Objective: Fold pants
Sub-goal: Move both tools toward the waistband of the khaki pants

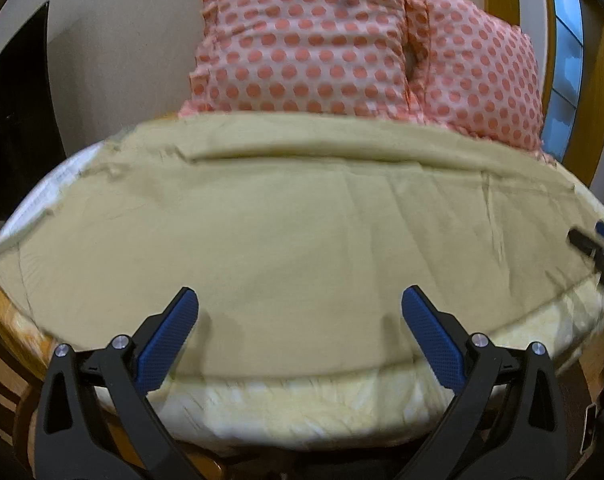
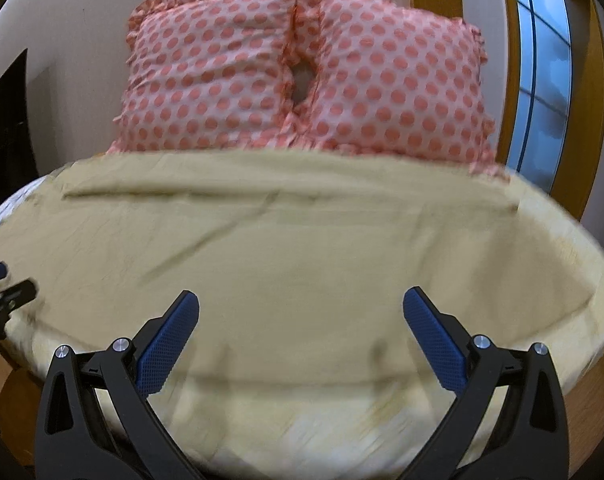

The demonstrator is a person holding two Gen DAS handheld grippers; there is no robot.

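Khaki pants (image 1: 286,220), far edges blurred

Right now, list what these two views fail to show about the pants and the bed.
- Olive-tan cotton pants: far edge smeared by motion blur in both views; waistband and leg ends indistinguishable.
- Pink polka-dot ruffled pillows: lower parts hidden behind the pants.
- Right hand-held gripper: cut off by the left view's edge.
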